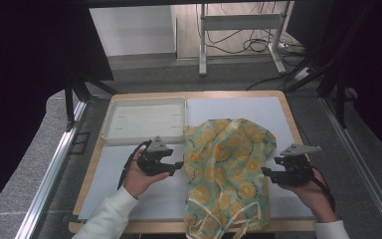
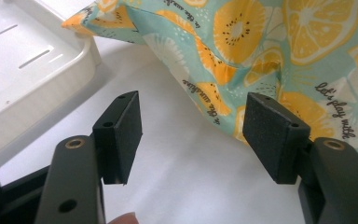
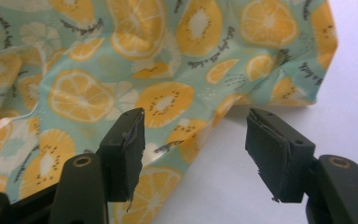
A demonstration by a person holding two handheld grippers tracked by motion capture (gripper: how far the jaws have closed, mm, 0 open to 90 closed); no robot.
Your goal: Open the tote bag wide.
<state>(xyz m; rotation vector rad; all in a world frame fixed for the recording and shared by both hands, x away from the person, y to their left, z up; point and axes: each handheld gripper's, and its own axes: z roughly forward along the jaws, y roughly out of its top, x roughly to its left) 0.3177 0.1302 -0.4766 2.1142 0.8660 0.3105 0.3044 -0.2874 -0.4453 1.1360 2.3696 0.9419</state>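
Both grippers' jaws gape beside the crumpled cloth (image 1: 229, 164).

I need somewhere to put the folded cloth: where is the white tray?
In the high view the white tray sits at the table's far left, touching the citrus-print cloth, beyond the left tool.

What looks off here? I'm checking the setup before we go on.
The fruit-print cloth lies crumpled, its lower end and strings hanging over the table's near edge. The right gripper has frayed, torn pads. The white tray sits square.
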